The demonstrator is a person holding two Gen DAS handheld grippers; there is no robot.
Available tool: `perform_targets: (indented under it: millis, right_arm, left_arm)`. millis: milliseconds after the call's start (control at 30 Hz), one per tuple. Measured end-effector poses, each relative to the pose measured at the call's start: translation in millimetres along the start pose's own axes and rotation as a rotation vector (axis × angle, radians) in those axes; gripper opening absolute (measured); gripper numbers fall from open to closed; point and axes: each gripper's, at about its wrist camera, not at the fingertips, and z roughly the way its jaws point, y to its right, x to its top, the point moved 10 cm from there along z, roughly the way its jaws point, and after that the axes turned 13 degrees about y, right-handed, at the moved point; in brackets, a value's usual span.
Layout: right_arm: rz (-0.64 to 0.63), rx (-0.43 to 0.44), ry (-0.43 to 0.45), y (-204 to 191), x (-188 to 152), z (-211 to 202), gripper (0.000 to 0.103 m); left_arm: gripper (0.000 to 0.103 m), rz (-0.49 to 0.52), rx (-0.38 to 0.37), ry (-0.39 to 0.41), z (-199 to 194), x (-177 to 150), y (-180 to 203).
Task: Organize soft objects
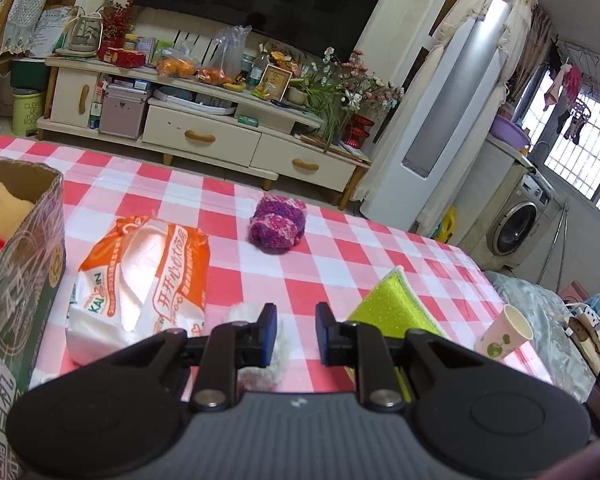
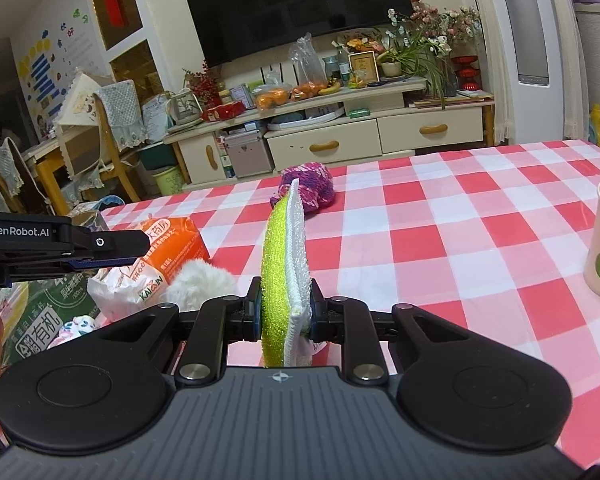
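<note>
My right gripper (image 2: 284, 304) is shut on a yellow-green and white sponge cloth (image 2: 280, 248), held on edge above the checked tablecloth (image 2: 440, 240); in the left wrist view the sponge cloth (image 1: 396, 300) shows just right of my left gripper. My left gripper (image 1: 296, 312) has its jaws drawn in to a narrow gap with nothing between them. It hangs over a white fluffy item (image 1: 260, 344). A purple knitted item (image 1: 278, 220) lies farther out. At the left, a cardboard box (image 1: 20, 280) holds yellow and red soft things.
An orange and white tissue pack (image 1: 140, 280) lies between the box and my left gripper. A paper cup (image 1: 504, 336) stands near the table's right edge. Beyond the table are a TV cabinet (image 1: 204, 136) and chairs.
</note>
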Motion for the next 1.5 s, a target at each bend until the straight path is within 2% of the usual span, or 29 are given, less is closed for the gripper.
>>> perform_targets:
  millis: [133, 233, 300, 367, 467, 533, 633, 767, 933, 1000, 1033, 1167, 1500]
  right_arm:
    - [-0.015, -0.024, 0.008, 5.3, -0.8, -3.3, 0.025]
    - [-0.012, -0.038, 0.007, 10.9, -1.3, -5.3, 0.025]
    - [-0.013, -0.043, -0.001, 14.2, -2.5, -6.5, 0.025]
    - [-0.011, -0.037, -0.019, 16.3, -4.8, -7.2, 0.025]
    - [-0.033, -0.031, -0.049, 17.2, -9.4, -7.6, 0.025]
    - [-0.049, -0.026, -0.067, 16.9, -12.2, -7.7, 0.025]
    - [-0.066, -0.014, -0.084, 14.5, -14.6, -8.2, 0.027]
    - [-0.085, -0.005, -0.11, 13.0, -18.1, -6.5, 0.031]
    - [-0.094, -0.005, -0.133, 12.5, -23.4, 0.5, 0.034]
    - [-0.097, -0.011, -0.135, 12.6, -24.5, 3.1, 0.034]
    - [-0.098, -0.018, -0.132, 12.9, -24.7, 3.6, 0.034]
    - [-0.098, -0.039, -0.114, 14.9, -22.6, 3.2, 0.03]
    - [-0.096, -0.073, -0.079, 18.5, -19.6, -0.4, 0.026]
  left_arm:
    - [0.024, 0.016, 0.0, -0.033, 6.0, -11.5, 2.5]
    - [0.038, 0.049, 0.0, -0.071, 12.7, -26.1, 7.8]
    - [0.043, 0.069, 0.012, -0.084, 17.6, -31.5, 8.2]
    - [0.054, 0.079, 0.04, -0.088, 23.3, -34.9, 4.7]
    - [0.067, 0.096, 0.092, -0.083, 28.9, -37.1, -2.4]
    - [0.068, 0.099, 0.113, -0.088, 34.0, -40.0, -5.6]
    - [0.076, 0.109, 0.137, -0.103, 41.9, -46.7, -7.6]
    - [0.079, 0.121, 0.172, -0.12, 53.2, -53.9, -13.1]
    - [0.079, 0.148, 0.21, -0.128, 62.7, -59.0, -16.9]
    - [0.068, 0.167, 0.212, -0.129, 65.9, -59.2, -14.7]
    - [0.057, 0.174, 0.211, -0.132, 67.4, -59.3, -13.8]
    - [0.046, 0.172, 0.223, -0.158, 71.9, -62.6, -16.6]
    - [0.042, 0.153, 0.191, -0.147, 59.4, -56.6, -13.6]
